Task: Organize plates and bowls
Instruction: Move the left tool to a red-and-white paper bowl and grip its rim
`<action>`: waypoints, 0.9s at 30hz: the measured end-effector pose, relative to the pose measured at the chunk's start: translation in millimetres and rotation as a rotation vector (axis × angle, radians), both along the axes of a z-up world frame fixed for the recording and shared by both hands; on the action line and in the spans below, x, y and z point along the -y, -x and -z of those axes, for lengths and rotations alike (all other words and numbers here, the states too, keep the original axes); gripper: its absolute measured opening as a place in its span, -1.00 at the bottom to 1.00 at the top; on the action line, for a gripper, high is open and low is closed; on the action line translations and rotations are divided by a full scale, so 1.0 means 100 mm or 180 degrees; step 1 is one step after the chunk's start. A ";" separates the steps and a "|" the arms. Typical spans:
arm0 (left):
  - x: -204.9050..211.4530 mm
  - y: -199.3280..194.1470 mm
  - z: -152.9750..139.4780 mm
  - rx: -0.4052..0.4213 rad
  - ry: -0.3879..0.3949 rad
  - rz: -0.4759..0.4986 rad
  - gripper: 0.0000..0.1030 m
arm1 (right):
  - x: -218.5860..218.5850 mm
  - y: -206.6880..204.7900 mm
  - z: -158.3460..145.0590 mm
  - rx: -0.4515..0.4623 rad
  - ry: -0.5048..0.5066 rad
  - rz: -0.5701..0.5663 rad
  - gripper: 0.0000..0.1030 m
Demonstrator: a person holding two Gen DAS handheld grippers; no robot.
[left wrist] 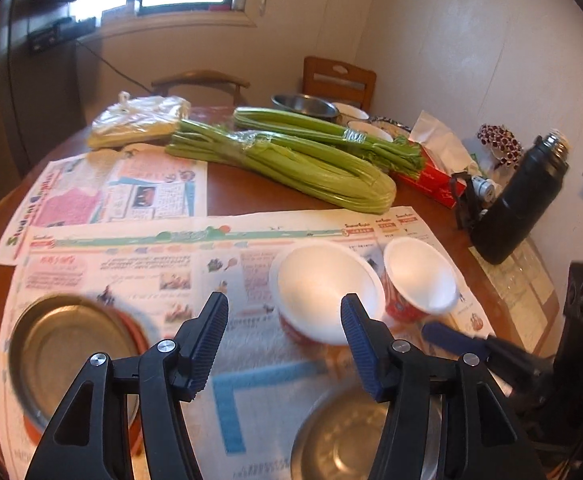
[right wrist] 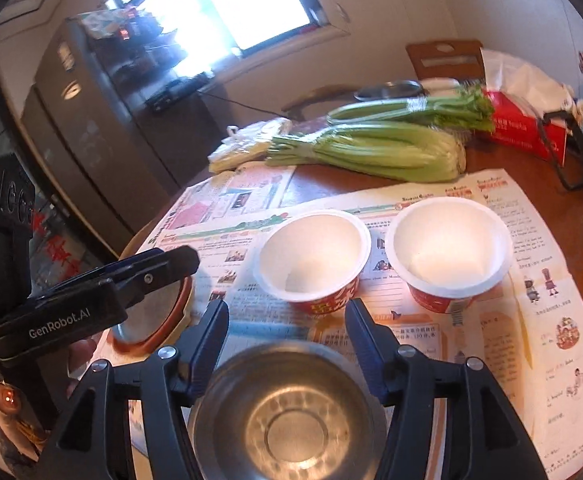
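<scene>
Two white paper bowls with red sides stand side by side on newspaper, the left one (left wrist: 327, 288) (right wrist: 313, 256) and the right one (left wrist: 419, 276) (right wrist: 449, 246). A steel dish with an orange rim (left wrist: 71, 360) (right wrist: 151, 320) sits at the near left. A plain steel bowl (left wrist: 347, 440) (right wrist: 287, 412) sits nearest. My left gripper (left wrist: 285, 312) hangs open above the paper, holding nothing. My right gripper (right wrist: 285, 312) is open just above the steel bowl's far rim, and its pads do not touch the bowl.
Two celery bundles (left wrist: 291, 160) lie across the table behind the bowls. A red tissue box (left wrist: 431, 180) and a black flask (left wrist: 519, 200) stand at the right. A plastic bag (left wrist: 139, 120), another steel bowl (left wrist: 305, 106) and two chairs are at the back.
</scene>
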State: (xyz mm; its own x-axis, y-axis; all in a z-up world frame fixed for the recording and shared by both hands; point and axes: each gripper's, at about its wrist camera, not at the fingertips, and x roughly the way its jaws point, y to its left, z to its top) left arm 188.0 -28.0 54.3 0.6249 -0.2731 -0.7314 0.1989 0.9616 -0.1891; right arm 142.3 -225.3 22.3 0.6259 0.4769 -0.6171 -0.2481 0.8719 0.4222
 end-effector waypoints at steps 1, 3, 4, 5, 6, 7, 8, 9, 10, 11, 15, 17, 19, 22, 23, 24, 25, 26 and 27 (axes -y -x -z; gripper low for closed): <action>0.03 -0.08 0.02 -0.0037 -0.0026 0.0002 0.17 | 0.00 -0.05 0.02 -0.0047 -0.0016 0.0026 0.17; 0.07 -0.25 0.08 -0.0130 -0.0057 0.0005 0.17 | 0.02 -0.15 0.07 -0.0127 0.0005 0.0130 0.17; 0.10 -0.34 0.13 -0.0189 -0.0081 0.0005 0.17 | 0.01 -0.18 0.08 -0.0146 0.0034 0.0148 0.17; 0.11 -0.38 0.16 -0.0213 -0.0092 0.0014 0.17 | 0.01 -0.22 0.11 -0.0178 0.0039 0.0152 0.17; 0.13 -0.44 0.19 -0.0250 -0.0106 0.0010 0.17 | 0.01 -0.27 0.14 -0.0235 0.0028 0.0145 0.17; 0.15 -0.51 0.25 -0.0295 -0.0114 0.0014 0.17 | 0.02 -0.31 0.16 -0.0281 0.0007 0.0133 0.17; 0.16 -0.55 0.28 -0.0322 -0.0101 0.0030 0.17 | 0.02 -0.35 0.19 -0.0306 -0.0004 0.0138 0.17; 0.17 -0.58 0.31 -0.0355 -0.0070 0.0043 0.17 | 0.02 -0.38 0.21 -0.0323 0.0030 0.0155 0.17; 0.17 -0.63 0.36 -0.0403 -0.0020 0.0047 0.17 | 0.03 -0.41 0.22 -0.0336 0.0060 0.0169 0.17; 0.18 -0.66 0.39 -0.0425 -0.0015 0.0049 0.17 | 0.03 -0.43 0.23 -0.0331 0.0065 0.0164 0.17; 0.22 -0.75 0.52 -0.0507 -0.0111 0.0052 0.17 | 0.00 -0.49 0.26 -0.0357 0.0132 0.0157 0.11; 0.23 -0.78 0.56 -0.0561 -0.0093 0.0082 0.17 | -0.02 -0.53 0.27 -0.0355 0.0141 0.0133 0.10; 0.25 -0.83 0.61 -0.0627 -0.0116 0.0089 0.17 | -0.03 -0.58 0.31 -0.0410 0.0160 0.0132 0.07; 0.25 -0.90 0.69 -0.0711 -0.0104 0.0069 -0.06 | -0.10 -0.65 0.34 -0.0420 0.0264 0.0082 -0.01; 0.24 -0.92 0.73 -0.0778 -0.0051 0.0093 -0.15 | -0.13 -0.66 0.35 -0.0410 0.0294 0.0041 -0.06; 0.23 -0.94 0.77 -0.0837 -0.0011 0.0103 -0.31 | -0.15 -0.68 0.37 -0.0429 0.0308 0.0012 -0.10; 0.23 -0.94 0.80 -0.0891 0.0041 0.0131 -0.38 | -0.17 -0.67 0.37 -0.0430 0.0309 -0.0007 -0.12; 0.24 -0.94 0.83 -0.0936 0.0093 0.0170 -0.38 | -0.18 -0.68 0.37 -0.0414 0.0300 -0.0039 -0.13; 0.25 -0.92 0.84 -0.0956 0.0103 0.0188 -0.38 | -0.19 -0.67 0.37 -0.0404 0.0306 -0.0051 -0.13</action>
State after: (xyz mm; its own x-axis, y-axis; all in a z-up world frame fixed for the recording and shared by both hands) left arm 280.3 -53.2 -29.3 0.3643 -0.3287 -0.8713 0.1848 0.9425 -0.2783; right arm 209.0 -206.7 -14.2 0.5327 0.4210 -0.7341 -0.2121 0.9062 0.3658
